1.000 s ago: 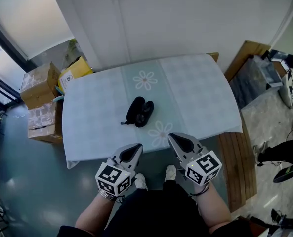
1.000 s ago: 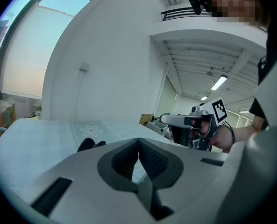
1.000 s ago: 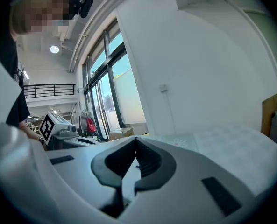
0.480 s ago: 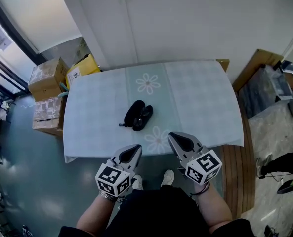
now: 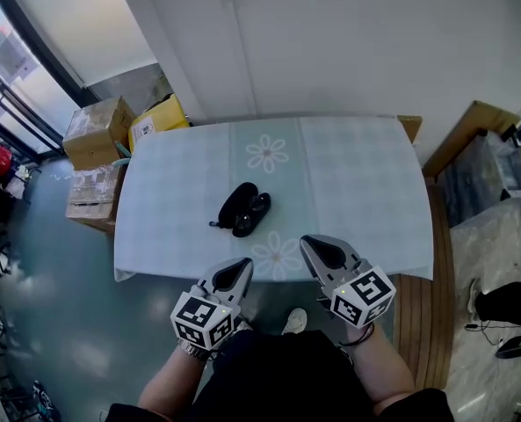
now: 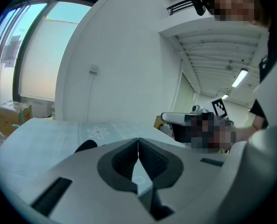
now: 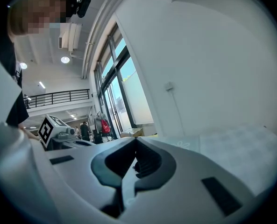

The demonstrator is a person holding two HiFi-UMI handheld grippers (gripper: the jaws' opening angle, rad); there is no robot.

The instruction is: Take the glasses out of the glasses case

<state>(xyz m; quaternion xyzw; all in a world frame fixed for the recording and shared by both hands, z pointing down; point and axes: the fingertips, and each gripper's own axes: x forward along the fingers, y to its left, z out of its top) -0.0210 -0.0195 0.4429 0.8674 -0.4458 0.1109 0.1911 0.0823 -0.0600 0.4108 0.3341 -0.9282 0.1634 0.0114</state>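
A black glasses case (image 5: 243, 209) lies on the pale patterned table (image 5: 357, 183), left of its middle; whether its lid is up I cannot tell. The glasses do not show. My left gripper (image 5: 239, 269) hangs at the table's near edge, below the case, jaws shut on nothing. My right gripper (image 5: 317, 250) is level with it to the right, also shut and empty. In the left gripper view the case (image 6: 85, 146) peeks out dark just left of the shut jaws. In the right gripper view a dark bit of the case (image 7: 136, 168) shows through the jaw gap.
Cardboard boxes (image 5: 97, 132) and a yellow box (image 5: 157, 119) stand on the floor beyond the table's left corner. A wooden panel (image 5: 471, 130) and dark bags (image 5: 488, 172) are on the right. A white wall (image 5: 348, 42) runs behind the table.
Both grippers keep their places at the table's near edge. The head camera has shifted, so the table and case sit a little farther up and away in view.
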